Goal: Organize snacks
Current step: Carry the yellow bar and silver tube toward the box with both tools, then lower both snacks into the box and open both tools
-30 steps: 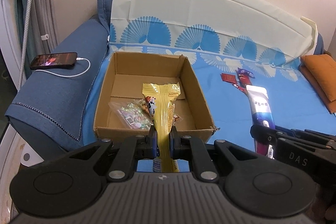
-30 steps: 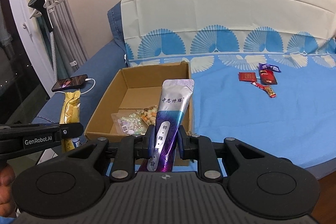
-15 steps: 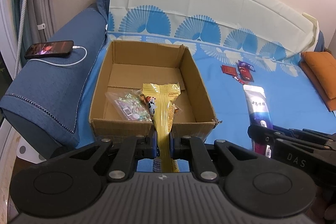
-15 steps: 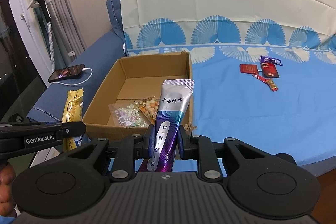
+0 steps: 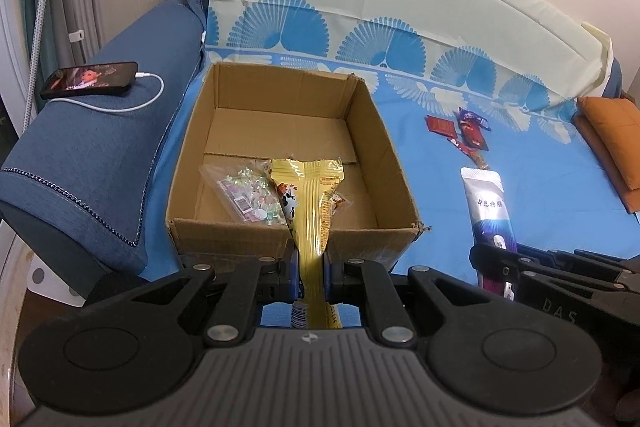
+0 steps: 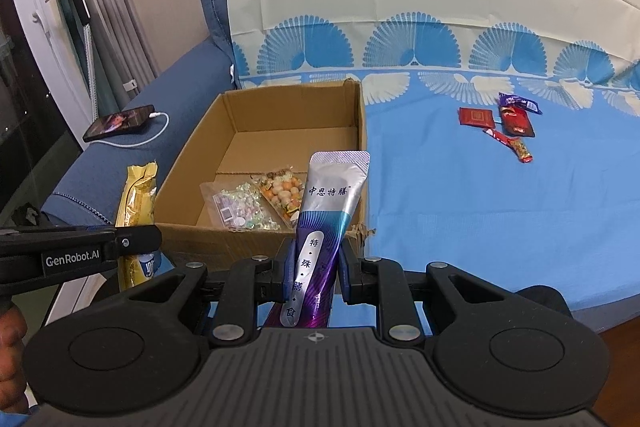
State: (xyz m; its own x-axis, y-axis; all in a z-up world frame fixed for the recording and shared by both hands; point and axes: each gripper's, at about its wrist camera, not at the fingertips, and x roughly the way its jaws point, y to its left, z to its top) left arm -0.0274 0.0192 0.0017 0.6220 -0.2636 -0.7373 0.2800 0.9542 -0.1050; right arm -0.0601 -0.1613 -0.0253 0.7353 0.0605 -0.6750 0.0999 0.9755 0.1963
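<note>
The cardboard box [image 5: 288,155] sits open on the blue sheet [image 6: 460,211] of a sofa, against the left armrest. Inside, at its near end, lie two clear bags: a bag of pastel wrapped candies [image 5: 246,197] and, beside it, a bag of round orange and white snacks [image 6: 282,197], which the left wrist view mostly hides. The rest of the box floor is bare cardboard.

The left gripper [image 5: 311,273] pinches a yellow snack packet [image 5: 310,203] between its fingers, the packet standing upright at the box's near wall, its top over the interior. The right gripper [image 6: 314,277] clamps a silver and purple pouch [image 6: 326,219] the same way, near the box's front right corner.

Further right on the sheet a few small wrapped snacks [image 6: 502,125] lie close together, red, dark and purple; their exact number is hard to make out. A phone [image 5: 90,79] on a white cable rests on the armrest.
</note>
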